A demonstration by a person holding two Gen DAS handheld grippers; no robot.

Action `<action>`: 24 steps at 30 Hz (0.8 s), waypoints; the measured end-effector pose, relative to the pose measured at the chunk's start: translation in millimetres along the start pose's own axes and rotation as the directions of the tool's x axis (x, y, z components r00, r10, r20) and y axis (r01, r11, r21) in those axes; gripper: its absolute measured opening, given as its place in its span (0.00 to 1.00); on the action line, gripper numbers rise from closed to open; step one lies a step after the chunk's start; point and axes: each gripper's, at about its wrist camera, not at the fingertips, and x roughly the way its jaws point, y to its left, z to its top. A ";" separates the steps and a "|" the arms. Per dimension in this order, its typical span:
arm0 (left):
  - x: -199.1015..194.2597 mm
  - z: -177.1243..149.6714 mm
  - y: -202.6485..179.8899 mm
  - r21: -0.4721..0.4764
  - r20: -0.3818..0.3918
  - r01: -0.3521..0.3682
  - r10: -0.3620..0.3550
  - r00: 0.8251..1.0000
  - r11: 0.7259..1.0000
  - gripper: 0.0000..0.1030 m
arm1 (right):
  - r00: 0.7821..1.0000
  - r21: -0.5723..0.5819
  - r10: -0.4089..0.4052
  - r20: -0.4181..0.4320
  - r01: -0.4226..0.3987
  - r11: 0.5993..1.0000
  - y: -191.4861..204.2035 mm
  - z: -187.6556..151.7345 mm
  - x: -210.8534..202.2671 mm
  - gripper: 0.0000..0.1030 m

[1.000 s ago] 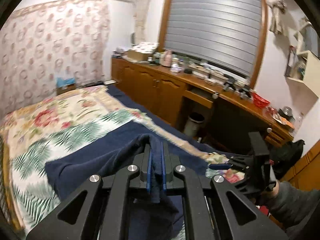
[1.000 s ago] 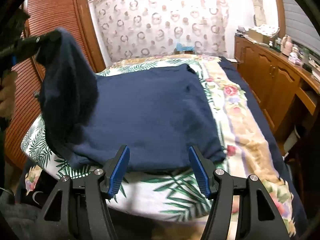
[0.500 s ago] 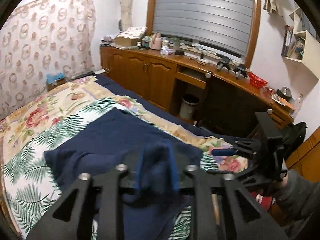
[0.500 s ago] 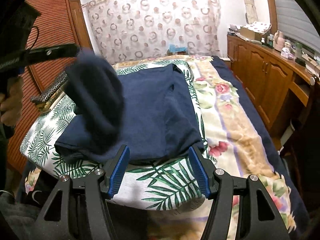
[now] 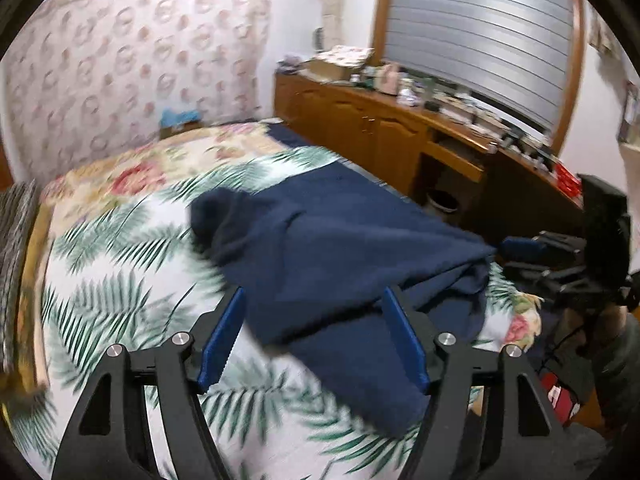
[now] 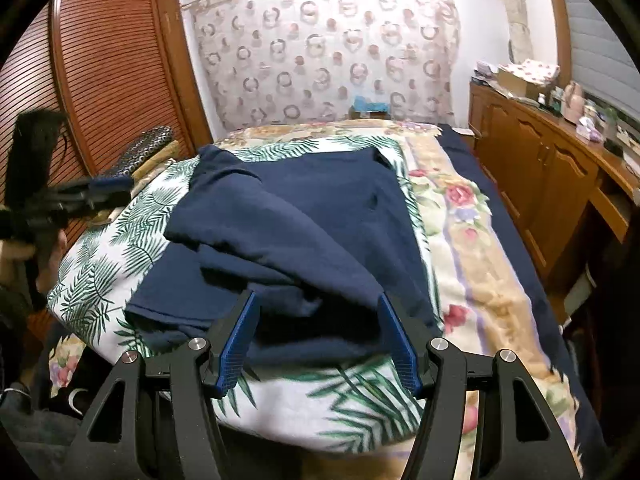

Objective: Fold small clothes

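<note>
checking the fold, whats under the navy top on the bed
The navy top lies on the palm-leaf bedspread; a folded-over flap covers its own lower layer. Anything beneath is hidden.

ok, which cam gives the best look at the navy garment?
Right wrist view: the navy garment lies whole and sharp on the bedspread, one side folded over. The left wrist view shows it blurred, its near end behind a finger.
</note>
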 end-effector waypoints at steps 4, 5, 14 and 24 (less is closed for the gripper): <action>-5.4 -19.6 22.7 -0.062 -0.006 -0.054 0.054 0.999 0.997 0.69 | 1.000 -0.038 0.025 0.002 -0.025 0.999 17.0 13.6 10.6 0.62; -8.7 -23.6 27.8 -0.075 -0.003 -0.066 0.066 0.998 0.995 0.69 | 0.999 -0.048 0.032 0.001 -0.031 0.998 20.7 16.4 14.1 0.62; -33.8 -49.1 53.4 -0.146 0.035 -0.119 0.125 0.992 0.982 0.69 | 0.989 -0.144 0.146 -0.032 -0.149 0.978 64.0 50.9 57.5 0.62; -40.1 -60.3 63.0 -0.159 0.039 -0.132 0.140 0.989 0.978 0.69 | 0.960 -0.252 0.197 -0.201 -0.245 0.936 114.3 72.2 138.8 0.62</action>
